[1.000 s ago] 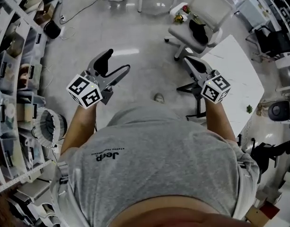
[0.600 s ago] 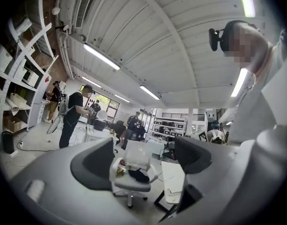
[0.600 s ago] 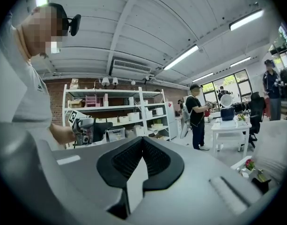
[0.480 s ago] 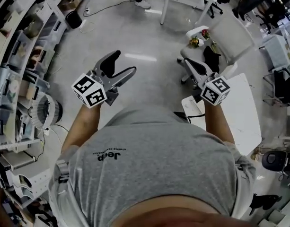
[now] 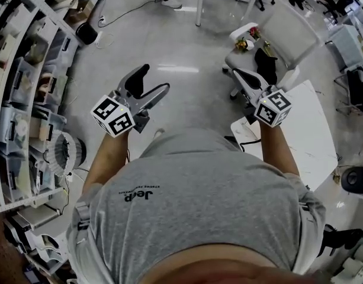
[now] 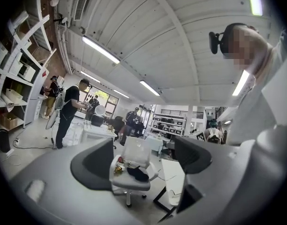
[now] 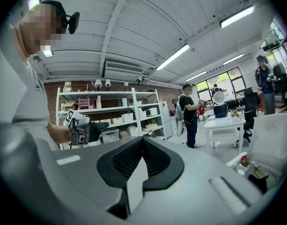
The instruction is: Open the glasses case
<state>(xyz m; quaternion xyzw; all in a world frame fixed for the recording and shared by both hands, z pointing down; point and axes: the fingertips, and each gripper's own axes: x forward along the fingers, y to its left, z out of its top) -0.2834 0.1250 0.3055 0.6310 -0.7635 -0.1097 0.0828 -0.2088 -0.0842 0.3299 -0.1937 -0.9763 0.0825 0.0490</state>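
Observation:
No glasses case shows in any view. My left gripper (image 5: 152, 80) is held up over the bare floor at chest height, open, with nothing between its jaws; in the left gripper view (image 6: 143, 161) its dark pads stand wide apart and frame a white chair. My right gripper (image 5: 240, 77) is shut with nothing in it, pointing toward the chair; in the right gripper view (image 7: 142, 146) its ribbed pads meet. A black object (image 5: 265, 61) lies on the chair seat, and I cannot tell what it is.
A white office chair (image 5: 282, 37) with small flowers (image 5: 243, 43) on its seat stands ahead right. A white table (image 5: 308, 138) is at the right, below my right arm. Storage shelves (image 5: 27, 70) line the left, with a fan (image 5: 66, 152) beside them. People stand farther off (image 6: 68, 111).
The head view has shifted: the chair and table have slid across the picture and the shelves show more. Both grippers hold nearly the same pose, left open, right shut.

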